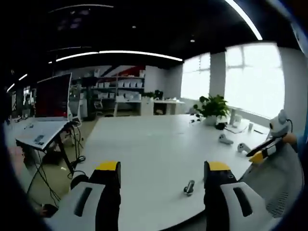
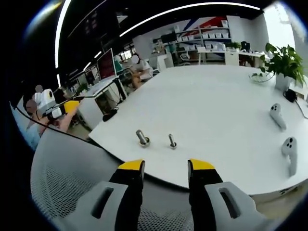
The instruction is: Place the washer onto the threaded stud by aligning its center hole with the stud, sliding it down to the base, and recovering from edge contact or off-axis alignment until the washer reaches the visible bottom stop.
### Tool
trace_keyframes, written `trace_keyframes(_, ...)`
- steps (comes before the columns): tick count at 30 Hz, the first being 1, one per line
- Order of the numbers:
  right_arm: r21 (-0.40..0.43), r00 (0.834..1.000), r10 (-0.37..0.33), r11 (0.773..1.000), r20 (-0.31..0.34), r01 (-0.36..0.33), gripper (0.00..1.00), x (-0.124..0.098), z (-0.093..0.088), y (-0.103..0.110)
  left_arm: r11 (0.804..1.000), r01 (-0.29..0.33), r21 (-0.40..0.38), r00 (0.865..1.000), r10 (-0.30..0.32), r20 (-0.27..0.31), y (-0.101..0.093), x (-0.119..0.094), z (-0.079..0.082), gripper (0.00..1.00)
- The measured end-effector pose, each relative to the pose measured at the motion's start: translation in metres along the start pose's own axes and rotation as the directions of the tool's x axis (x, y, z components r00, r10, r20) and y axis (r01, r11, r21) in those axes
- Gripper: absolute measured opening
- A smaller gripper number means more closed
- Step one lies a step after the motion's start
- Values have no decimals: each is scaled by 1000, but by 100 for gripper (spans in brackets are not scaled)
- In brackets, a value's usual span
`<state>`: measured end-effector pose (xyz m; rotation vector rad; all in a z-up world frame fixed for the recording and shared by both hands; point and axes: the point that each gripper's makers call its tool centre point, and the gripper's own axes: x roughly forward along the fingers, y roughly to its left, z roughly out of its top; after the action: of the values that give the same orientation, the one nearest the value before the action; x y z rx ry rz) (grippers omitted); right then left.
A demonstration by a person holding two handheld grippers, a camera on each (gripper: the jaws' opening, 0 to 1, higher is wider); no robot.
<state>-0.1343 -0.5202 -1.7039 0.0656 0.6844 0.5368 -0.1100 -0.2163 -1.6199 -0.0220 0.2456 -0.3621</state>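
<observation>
White table [image 2: 211, 103] fills an office with shelves [image 1: 120, 89] at 12 o'clock; left gripper [image 1: 163, 168] and right gripper [image 2: 166, 166] gape empty; threaded stud [image 2: 172, 141] stands at 12.

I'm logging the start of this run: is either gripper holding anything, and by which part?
Nothing is held. The left gripper and the right gripper are both open with nothing between the jaws. The two studs stand untouched on the table.
</observation>
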Motion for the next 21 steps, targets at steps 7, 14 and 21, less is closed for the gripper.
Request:
trace_keyframes(7, 7, 999, -38, 999, 17, 38, 51, 0, 2, -6, 1000, -9, 6, 1000, 9, -21, 4, 3, -5, 79)
trace_keyframes(14, 21, 999, -31, 999, 13, 31, 49, 0, 1, -5, 996, -7, -92, 999, 11, 39, 6, -1, 4, 87)
trace_keyframes(21, 63, 1000, -28, 998, 10, 27, 42, 0, -1, -5, 996, -2, -92, 1000, 3, 12, 6, 3, -2, 83)
